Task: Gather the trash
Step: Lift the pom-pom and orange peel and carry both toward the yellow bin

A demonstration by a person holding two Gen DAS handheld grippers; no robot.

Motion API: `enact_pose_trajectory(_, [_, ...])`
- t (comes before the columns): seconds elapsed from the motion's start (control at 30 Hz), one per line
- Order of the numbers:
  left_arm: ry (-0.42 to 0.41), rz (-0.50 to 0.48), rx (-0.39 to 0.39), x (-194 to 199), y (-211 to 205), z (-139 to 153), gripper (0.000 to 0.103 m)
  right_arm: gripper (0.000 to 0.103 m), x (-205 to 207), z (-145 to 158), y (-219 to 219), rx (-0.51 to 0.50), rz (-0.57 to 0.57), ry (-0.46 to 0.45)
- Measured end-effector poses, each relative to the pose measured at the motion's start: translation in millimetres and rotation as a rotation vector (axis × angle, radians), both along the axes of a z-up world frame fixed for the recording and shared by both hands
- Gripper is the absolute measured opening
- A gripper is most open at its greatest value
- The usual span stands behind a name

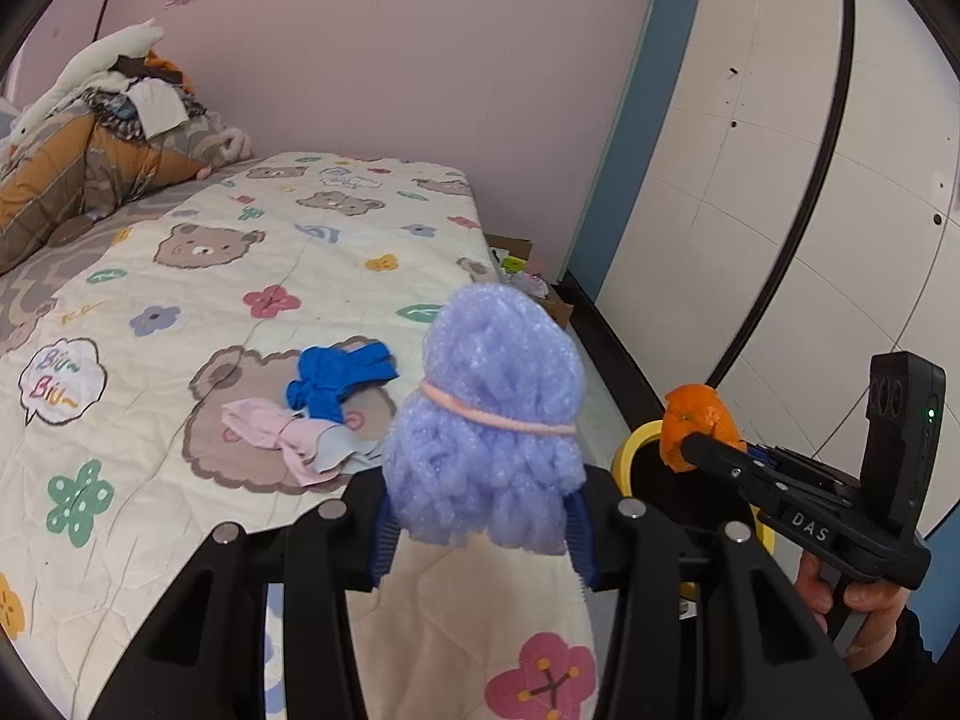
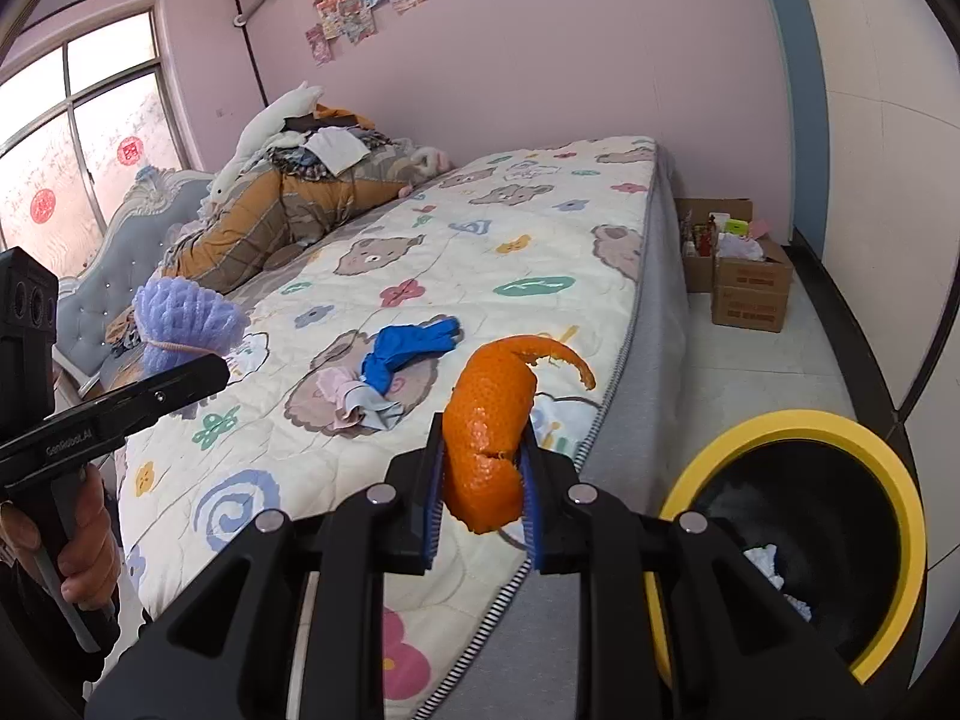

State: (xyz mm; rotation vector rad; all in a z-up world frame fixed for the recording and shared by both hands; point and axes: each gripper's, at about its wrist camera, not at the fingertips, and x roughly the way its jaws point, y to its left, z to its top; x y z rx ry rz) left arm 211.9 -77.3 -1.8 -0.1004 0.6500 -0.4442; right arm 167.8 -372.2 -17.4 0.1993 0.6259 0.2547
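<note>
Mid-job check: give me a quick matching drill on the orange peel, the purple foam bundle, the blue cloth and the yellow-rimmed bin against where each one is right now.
Things:
1. orange peel
2. purple foam bundle
3. blue cloth
4. yellow-rimmed bin

Places:
A. lying on the bed quilt
B. gripped in the left claw
C. on the floor beside the bed
D. gripped in the right claw

Pairs: 1-D, 2-B, 3-A, 4-C

The fluffy lilac foam-net bundle (image 1: 489, 414) looks soft and slightly shiny — the curled orange peel (image 2: 489, 438) is rough and pitted. The quilted printed cotton bedcover (image 2: 480, 264) is matt; the yellow-rimmed black bin (image 2: 840, 534) is smooth plastic.
</note>
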Motion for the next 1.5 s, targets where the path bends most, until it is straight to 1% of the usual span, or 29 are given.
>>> enact_pose_trajectory(0.17, [-0.025,-0.052,0.017,-1.3,-28.5,5.9,0.042,0.021,-7.8,4.0,-23.8,-0.006,-0.049,-0.013])
enact_pose_trajectory(0.33, [-0.065,-0.098,0.050,-5.0,-58.8,9.4,0.042,0.021,-15.7,5.9,-51.0,-0.012,-0.105,-0.021])
enact_pose_trajectory(0.63, [-0.077,-0.180,0.068,-0.3,-107.1,8.4,0.042,0.021,-28.9,3.1,-99.9,-0.014,-0.216,-0.015])
enact_pose_trajectory(0.9, [-0.055,-0.247,0.089,9.5,-149.8,-3.9,0.042,0.021,-39.1,0.8,-133.4,-0.020,-0.289,-0.011])
enact_pose_trajectory(1.0, [-0.032,-0.267,0.093,15.7,-165.3,-12.8,0.042,0.021,-41.7,-2.7,-145.4,-0.021,-0.315,-0.003])
enact_pose_trajectory(1.2, [-0.008,-0.288,0.126,25.8,-195.8,-31.0,0.042,0.021,-41.0,-15.0,-167.7,-0.008,-0.358,0.023])
enact_pose_trajectory(1.4, [0.039,-0.316,0.149,36.8,-226.0,-53.8,0.043,0.021,-32.3,-33.1,-185.1,0.012,-0.385,0.054])
enact_pose_trajectory(1.5, [0.070,-0.319,0.158,41.1,-239.9,-66.9,0.043,0.021,-24.3,-45.2,-196.7,0.044,-0.393,0.090])
